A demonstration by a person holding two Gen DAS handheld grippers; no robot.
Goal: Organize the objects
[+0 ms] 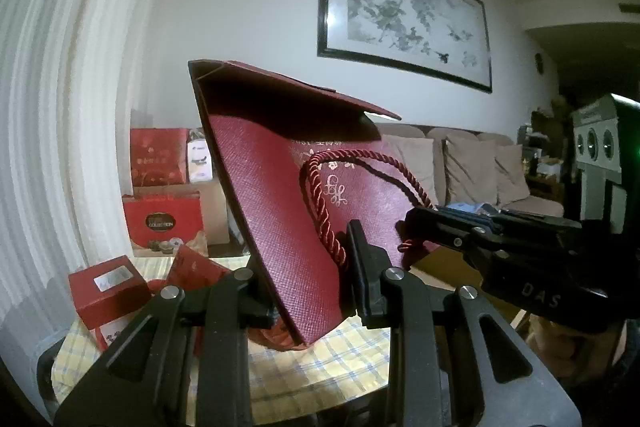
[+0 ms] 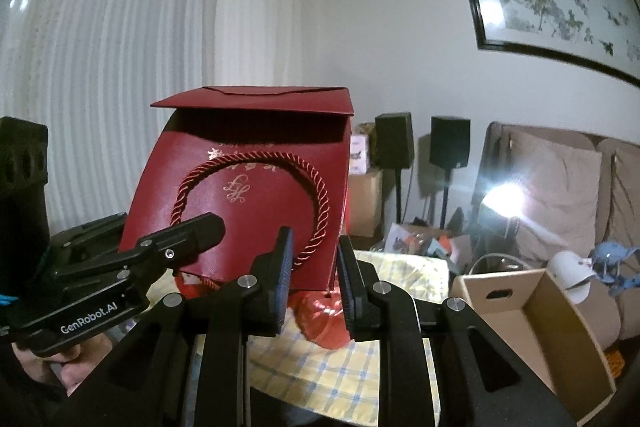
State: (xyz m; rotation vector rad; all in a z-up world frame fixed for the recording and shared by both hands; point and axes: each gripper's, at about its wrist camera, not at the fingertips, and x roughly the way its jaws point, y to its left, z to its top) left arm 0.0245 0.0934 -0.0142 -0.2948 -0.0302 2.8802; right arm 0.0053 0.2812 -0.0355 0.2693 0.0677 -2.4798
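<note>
A dark red paper gift bag (image 1: 272,187) with a twisted rope handle (image 1: 320,187) and gold lettering is held up above a yellow checked tablecloth (image 1: 320,359). My left gripper (image 1: 308,267) is shut on the bag's side edge. In the right wrist view the same bag (image 2: 248,195) faces me with its top flap folded over. My right gripper (image 2: 312,267) straddles the bag's lower right corner with its jaws apart. The right gripper also shows in the left wrist view (image 1: 432,223), and the left gripper in the right wrist view (image 2: 200,231).
Small red boxes (image 1: 108,295) lie on the table at left, with red gift boxes (image 1: 160,183) stacked behind. A red crumpled bag (image 2: 328,323) lies under the held bag. An open cardboard box (image 2: 532,323) stands at right, with a sofa (image 2: 560,187) behind.
</note>
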